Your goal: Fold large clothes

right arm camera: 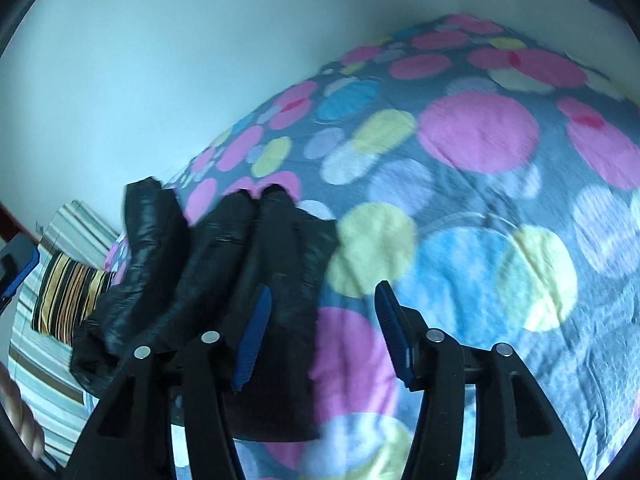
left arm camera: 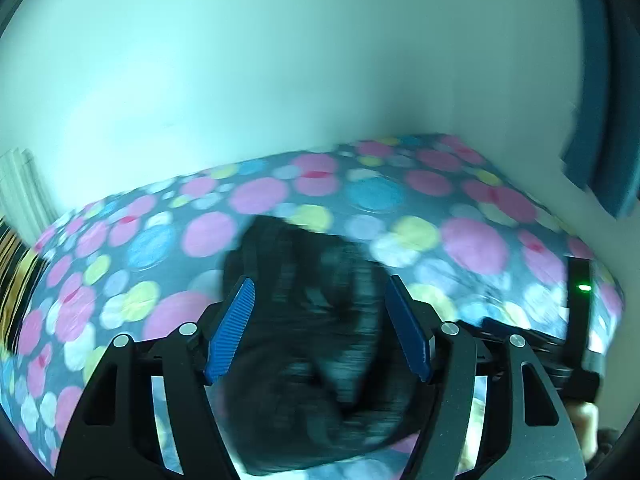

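Garment: a black puffy jacket (right arm camera: 208, 280) lies bunched on the bed, near the edge closest to the person; motion-blurred in the left wrist view (left arm camera: 312, 344).
Left gripper (left arm camera: 320, 328): jaws wide apart, blue pads clear of the fabric, jacket showing below and between them, nothing held.
Right gripper (right arm camera: 320, 336): jaws wide, nothing pressed; the jacket's edge lies under its left finger, bare bedcover under the right.
Around: a yellow-and-black striped cloth (right arm camera: 68, 296) and a pale striped one (right arm camera: 44, 376) beyond the bed's left edge; a dark blue curtain (left arm camera: 592, 120) past the far right corner.
Surface: bedcover (right arm camera: 480, 208), grey-blue with pink, yellow and blue dots.
Room: plain pale wall (left arm camera: 280, 60) behind the bed.
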